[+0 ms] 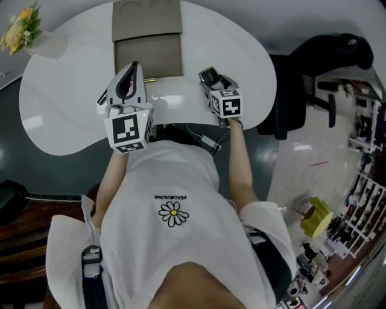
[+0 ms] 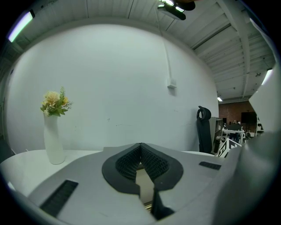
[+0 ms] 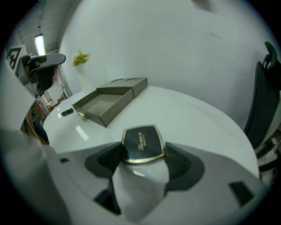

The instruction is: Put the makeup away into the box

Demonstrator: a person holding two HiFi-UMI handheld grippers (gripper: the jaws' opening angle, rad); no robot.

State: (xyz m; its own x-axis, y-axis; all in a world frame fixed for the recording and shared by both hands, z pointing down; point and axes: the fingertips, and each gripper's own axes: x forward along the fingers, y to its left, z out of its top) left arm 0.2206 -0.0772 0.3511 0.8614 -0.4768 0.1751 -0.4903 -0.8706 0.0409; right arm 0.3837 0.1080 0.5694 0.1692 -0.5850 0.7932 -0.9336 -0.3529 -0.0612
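A taupe box (image 1: 149, 55) lies open on the white table (image 1: 72, 90), its lid (image 1: 146, 18) folded back behind it. My right gripper (image 1: 211, 78) hovers just right of the box, shut on a black compact with a gold rim (image 3: 142, 145). In the right gripper view the box (image 3: 105, 103) is ahead to the left and looks empty. My left gripper (image 1: 134, 67) is raised at the box's near left corner. Its pads (image 2: 131, 160) meet with nothing between them. A small gold item (image 1: 149, 79) and a small black item (image 3: 67, 112) lie on the table by the box.
A white vase with yellow flowers (image 1: 21, 27) stands at the table's far left. A black office chair (image 1: 313, 66) is beyond the table's right edge. A cable (image 1: 205, 140) hangs off the table's near edge by the person's white shirt.
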